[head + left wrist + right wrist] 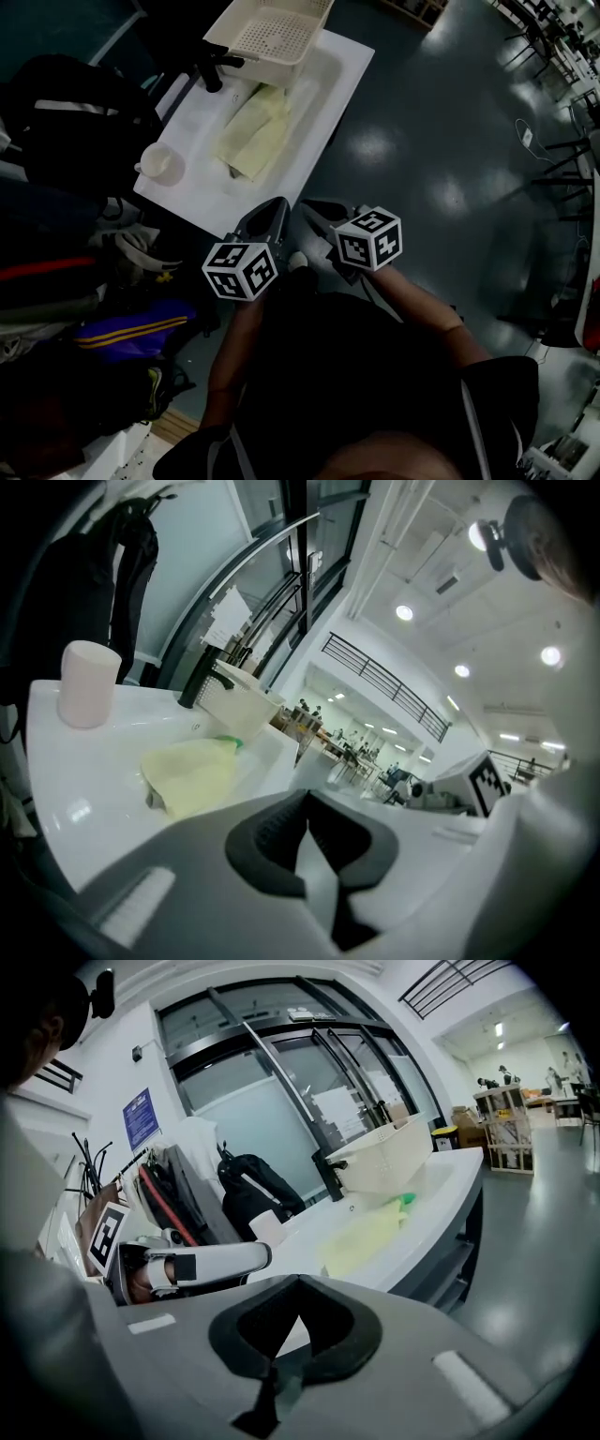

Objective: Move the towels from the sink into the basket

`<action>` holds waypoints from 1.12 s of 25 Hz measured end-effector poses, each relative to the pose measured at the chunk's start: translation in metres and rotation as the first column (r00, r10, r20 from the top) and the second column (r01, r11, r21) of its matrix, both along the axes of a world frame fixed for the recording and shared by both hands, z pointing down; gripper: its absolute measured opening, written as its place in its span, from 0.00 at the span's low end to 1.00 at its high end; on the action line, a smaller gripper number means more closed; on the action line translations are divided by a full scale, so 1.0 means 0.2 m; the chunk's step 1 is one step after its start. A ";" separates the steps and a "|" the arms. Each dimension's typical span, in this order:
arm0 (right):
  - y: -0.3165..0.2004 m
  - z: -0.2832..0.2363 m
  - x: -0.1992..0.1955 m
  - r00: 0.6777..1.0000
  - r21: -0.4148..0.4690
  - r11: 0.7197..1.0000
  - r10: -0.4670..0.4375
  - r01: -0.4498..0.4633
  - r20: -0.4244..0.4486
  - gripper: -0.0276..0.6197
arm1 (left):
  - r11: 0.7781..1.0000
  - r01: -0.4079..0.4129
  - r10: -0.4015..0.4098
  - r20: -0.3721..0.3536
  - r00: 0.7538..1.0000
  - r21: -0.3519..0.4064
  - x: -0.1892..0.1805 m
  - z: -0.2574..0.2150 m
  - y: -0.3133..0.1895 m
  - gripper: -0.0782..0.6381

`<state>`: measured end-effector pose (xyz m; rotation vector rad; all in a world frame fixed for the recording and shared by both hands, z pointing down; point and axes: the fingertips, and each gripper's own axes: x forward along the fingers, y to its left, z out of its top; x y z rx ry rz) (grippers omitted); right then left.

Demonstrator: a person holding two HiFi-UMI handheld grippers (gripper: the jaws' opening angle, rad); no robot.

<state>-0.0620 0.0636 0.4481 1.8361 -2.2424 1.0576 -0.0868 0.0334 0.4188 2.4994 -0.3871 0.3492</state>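
One overhead, two low, toward sink [323, 86]

Lab hall: glass doors [281, 1101], mezzanine railing [384, 682].

Head view dim and underexposed, left side near black. Overhead lamps leave soft glare patches on the floor [373, 147]. White sink [323, 80] is the brightest area. Both gripper views bright and fisheye-bent, with dark vignetted corners. Ceiling lights [404, 613] bloom. Nearest foreground out of focus.
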 end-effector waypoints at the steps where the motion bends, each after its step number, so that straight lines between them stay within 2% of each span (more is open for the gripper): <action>1: -0.03 0.00 0.01 1.000 -0.003 1.000 -0.004 0.004 -0.003 0.04 | 1.000 -0.003 0.003 0.003 1.000 0.002 0.01 0.00 -0.02 0.12; 10: -0.28 0.03 0.08 1.000 0.010 0.999 -0.030 0.030 -0.003 0.04 | 1.000 0.024 -0.025 0.026 0.999 0.014 0.05 0.07 -0.25 0.12; 18: -0.43 0.02 0.20 0.998 0.027 0.998 -0.064 0.064 0.010 0.04 | 0.996 0.091 -0.093 0.068 0.993 0.025 0.08 0.09 -0.39 0.12; 28: -0.71 0.01 0.41 0.976 0.011 0.976 -0.217 0.217 0.026 0.04 | 0.969 0.247 -0.246 0.105 0.963 0.009 0.26 0.12 -0.62 0.12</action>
